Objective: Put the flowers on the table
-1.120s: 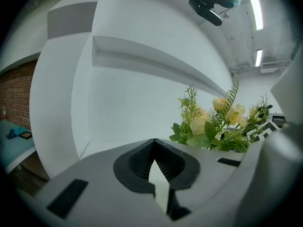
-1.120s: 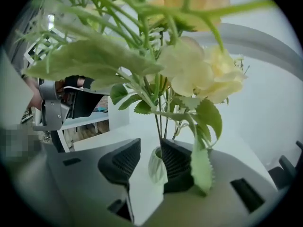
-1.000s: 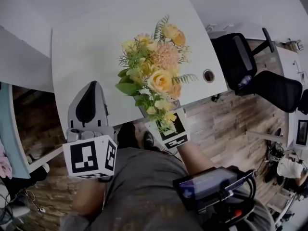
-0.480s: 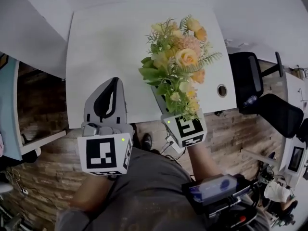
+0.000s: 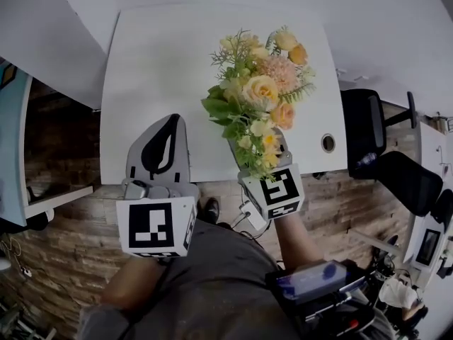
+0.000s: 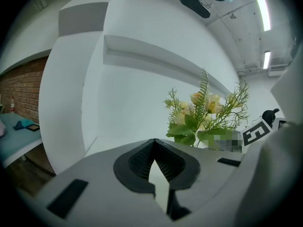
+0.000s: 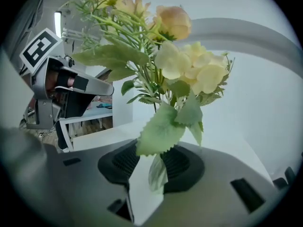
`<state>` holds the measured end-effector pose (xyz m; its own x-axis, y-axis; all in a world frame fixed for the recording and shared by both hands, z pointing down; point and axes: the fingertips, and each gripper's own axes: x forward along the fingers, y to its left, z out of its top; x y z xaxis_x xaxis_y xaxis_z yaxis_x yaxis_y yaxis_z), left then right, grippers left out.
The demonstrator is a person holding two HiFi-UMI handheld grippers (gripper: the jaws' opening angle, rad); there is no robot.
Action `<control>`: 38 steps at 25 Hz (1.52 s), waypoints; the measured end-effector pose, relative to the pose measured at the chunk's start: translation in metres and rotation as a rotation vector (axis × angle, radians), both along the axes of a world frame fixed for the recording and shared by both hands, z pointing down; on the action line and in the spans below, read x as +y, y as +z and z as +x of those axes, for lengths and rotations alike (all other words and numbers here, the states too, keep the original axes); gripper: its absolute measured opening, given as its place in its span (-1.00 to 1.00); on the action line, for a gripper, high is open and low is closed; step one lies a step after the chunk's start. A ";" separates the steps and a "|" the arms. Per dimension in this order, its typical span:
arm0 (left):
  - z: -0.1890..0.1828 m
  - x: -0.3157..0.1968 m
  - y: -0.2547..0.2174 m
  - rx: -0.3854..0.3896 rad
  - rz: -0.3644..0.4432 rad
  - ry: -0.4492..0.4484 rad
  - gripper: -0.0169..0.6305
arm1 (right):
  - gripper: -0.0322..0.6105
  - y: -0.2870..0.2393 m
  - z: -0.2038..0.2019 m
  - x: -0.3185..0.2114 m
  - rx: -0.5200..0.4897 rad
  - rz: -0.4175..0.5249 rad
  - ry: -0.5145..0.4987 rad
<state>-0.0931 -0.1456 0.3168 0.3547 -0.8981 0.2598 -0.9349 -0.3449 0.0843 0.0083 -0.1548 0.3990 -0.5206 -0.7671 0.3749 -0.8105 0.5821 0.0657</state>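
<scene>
The flowers (image 5: 258,94) are gripped by their stems in the right tool (image 7: 154,148), which is held pointing forward over the near edge of the white table (image 5: 163,55), so the blooms stand over the tabletop. The left tool (image 6: 154,145) is held alongside, jaws closed on nothing, pointing the same way.

Leaves (image 7: 163,126) hide the flowers' (image 7: 189,72) stems inside the right hand-held gripper (image 7: 154,161).

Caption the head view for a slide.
Right gripper holds a bouquet over the white table's near edge; left gripper, shut and empty, beside it.
</scene>
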 end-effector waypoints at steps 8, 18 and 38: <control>-0.006 0.002 -0.002 -0.010 0.013 0.004 -0.93 | -0.42 -0.003 -0.006 0.002 0.004 0.006 -0.003; -0.018 0.003 -0.005 -0.018 0.024 0.004 -0.93 | -0.36 -0.008 -0.018 0.002 -0.003 0.012 -0.010; -0.004 0.006 -0.006 -0.041 0.035 0.027 -0.93 | -0.37 -0.009 -0.010 0.007 -0.006 0.013 0.003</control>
